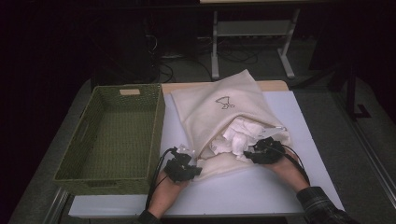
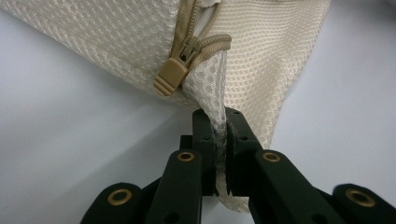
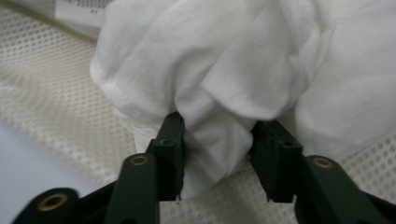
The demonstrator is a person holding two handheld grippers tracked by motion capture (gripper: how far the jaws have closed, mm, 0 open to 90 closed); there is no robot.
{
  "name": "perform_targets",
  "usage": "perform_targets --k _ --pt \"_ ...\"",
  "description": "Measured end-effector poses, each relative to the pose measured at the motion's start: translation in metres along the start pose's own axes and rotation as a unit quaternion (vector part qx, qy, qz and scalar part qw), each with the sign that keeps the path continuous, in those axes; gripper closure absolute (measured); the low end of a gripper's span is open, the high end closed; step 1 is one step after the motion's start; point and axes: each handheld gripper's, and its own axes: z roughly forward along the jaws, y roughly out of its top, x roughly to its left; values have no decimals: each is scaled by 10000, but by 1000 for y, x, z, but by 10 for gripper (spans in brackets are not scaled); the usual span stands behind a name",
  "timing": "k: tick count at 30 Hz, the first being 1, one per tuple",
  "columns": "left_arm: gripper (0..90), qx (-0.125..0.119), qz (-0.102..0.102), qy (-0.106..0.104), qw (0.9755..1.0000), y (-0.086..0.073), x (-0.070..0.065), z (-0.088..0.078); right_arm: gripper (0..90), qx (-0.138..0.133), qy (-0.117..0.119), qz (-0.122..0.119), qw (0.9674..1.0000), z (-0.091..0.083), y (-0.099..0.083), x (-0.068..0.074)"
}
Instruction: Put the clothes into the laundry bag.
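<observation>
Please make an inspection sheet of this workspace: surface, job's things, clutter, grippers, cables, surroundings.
Surface: white table, bare at the front.
Job's things: cream mesh bag unzipped, white cloth bunched in its mouth; green basket beside it, nothing seen inside.
Clutter: nothing seen.
Grippers: left gripper shut on the bag's edge by the zip pull; right gripper with a fold of cloth between its jaws.
Cables: black, trailing from both grippers.
Surroundings: dark; table legs and floor cables behind.
</observation>
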Motion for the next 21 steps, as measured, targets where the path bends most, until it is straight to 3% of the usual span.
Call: perform_targets --k 3,6,16,21 --pt "842 1 -16 -10 10000 0 0 0 733 -104 -180 -75 9998 3 6 -2" --pt "843 9 -14 -21 10000 0 0 0 800 -160 -363 -164 9991 6 12 -2" --pt "845 41 -12 -11 10000 0 0 1 818 -335 -568 -267 9975 21 36 1" --pt "845 44 1 -21 10000 0 0 1 821 -534 -643 -177 9963 33 52 1"
